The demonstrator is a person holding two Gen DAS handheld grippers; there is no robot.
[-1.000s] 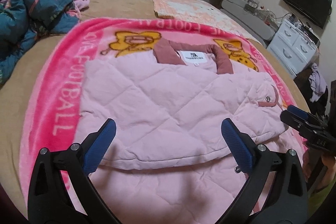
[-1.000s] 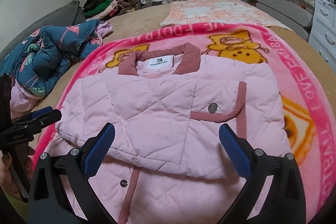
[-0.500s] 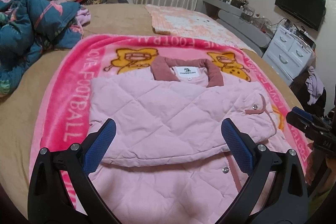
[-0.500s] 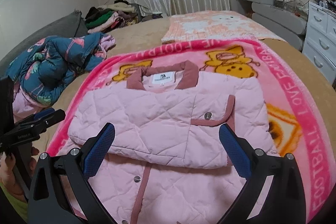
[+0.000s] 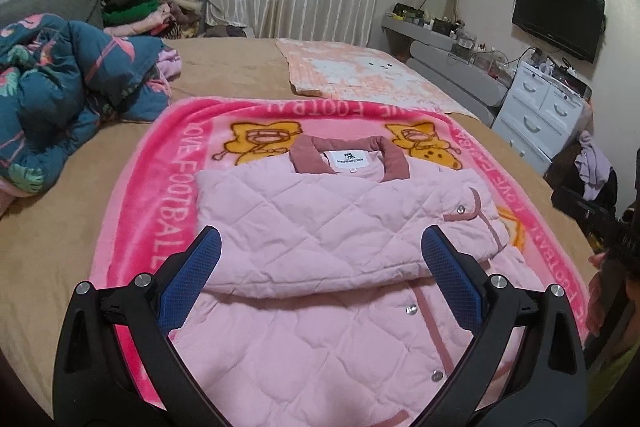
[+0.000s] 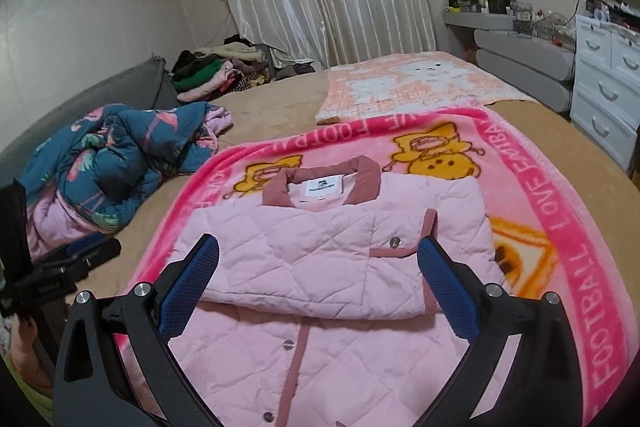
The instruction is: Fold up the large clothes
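A pink quilted jacket point(image 5: 320, 227) point(image 6: 320, 251) with a dusty-rose collar lies on a bright pink cartoon blanket point(image 5: 160, 211) point(image 6: 560, 219), collar at the far end. Its sleeves are folded across the chest, forming a raised layer over the buttoned front. My left gripper point(image 5: 320, 259) hovers open above the near half of the jacket, nothing between its blue pads. My right gripper point(image 6: 318, 267) is open too, above the same fold edge. Each gripper shows at the edge of the other's view, the right point(image 5: 592, 215) and the left point(image 6: 72, 263).
The blanket covers a tan bed point(image 5: 60, 211). A crumpled teal floral quilt point(image 5: 52, 95) lies at the left, a peach blanket point(image 5: 360, 75) beyond, and a clothes pile point(image 6: 216, 71) by the curtains. White drawers point(image 5: 548, 115) and a wall TV point(image 5: 556, 15) stand right.
Both grippers have pulled back and risen away from the jacket, staying open. The jacket looks smaller and more of the room shows. The jacket itself has not moved.
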